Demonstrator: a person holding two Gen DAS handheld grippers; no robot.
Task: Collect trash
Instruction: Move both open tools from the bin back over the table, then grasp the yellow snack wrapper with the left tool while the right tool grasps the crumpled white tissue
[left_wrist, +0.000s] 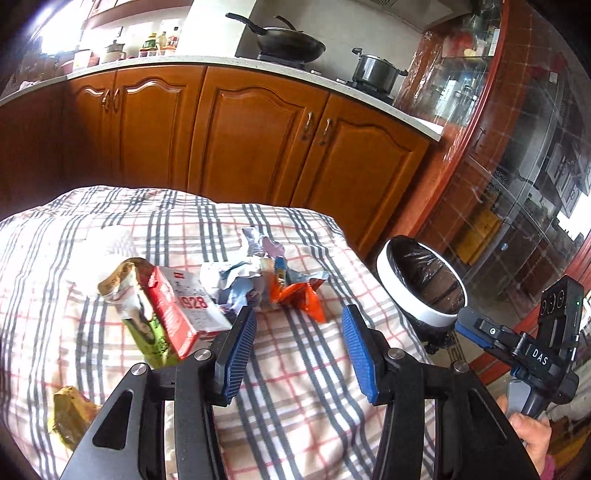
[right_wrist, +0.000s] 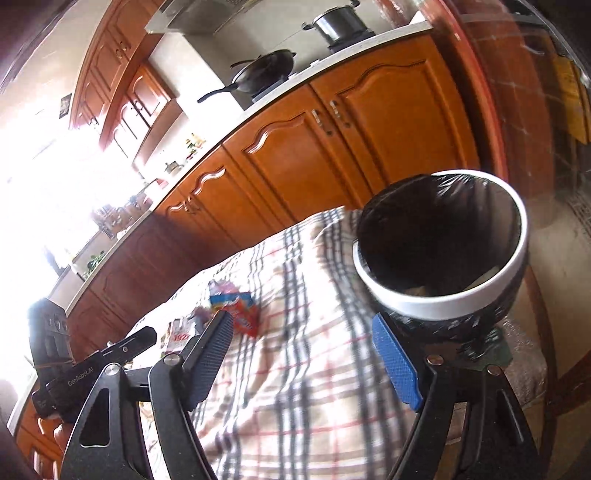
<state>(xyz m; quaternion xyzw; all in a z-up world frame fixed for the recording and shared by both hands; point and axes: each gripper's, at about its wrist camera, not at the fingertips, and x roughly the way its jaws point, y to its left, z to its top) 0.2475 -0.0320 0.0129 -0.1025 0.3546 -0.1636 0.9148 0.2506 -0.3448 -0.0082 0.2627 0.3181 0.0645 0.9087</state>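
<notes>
Trash lies on a plaid cloth (left_wrist: 295, 387): a red and white carton (left_wrist: 184, 314), a green wrapper (left_wrist: 142, 317), crumpled foil and paper (left_wrist: 240, 273), an orange wrapper (left_wrist: 299, 295) and a yellow-brown wrapper (left_wrist: 70, 413). My left gripper (left_wrist: 299, 332) is open and empty, just short of the pile. A white-rimmed bin with a black liner (left_wrist: 424, 284) stands off the cloth's right edge. My right gripper (right_wrist: 303, 350) is open and empty, its right finger close to the bin (right_wrist: 443, 243). The orange wrapper also shows in the right wrist view (right_wrist: 245, 314).
Wooden kitchen cabinets (left_wrist: 258, 140) run behind the table, with a wok (left_wrist: 288, 44) and a pot (left_wrist: 376, 70) on the counter. A red-framed glass door (left_wrist: 517, 166) is at the right. The other gripper (left_wrist: 535, 350) shows at the right in the left wrist view.
</notes>
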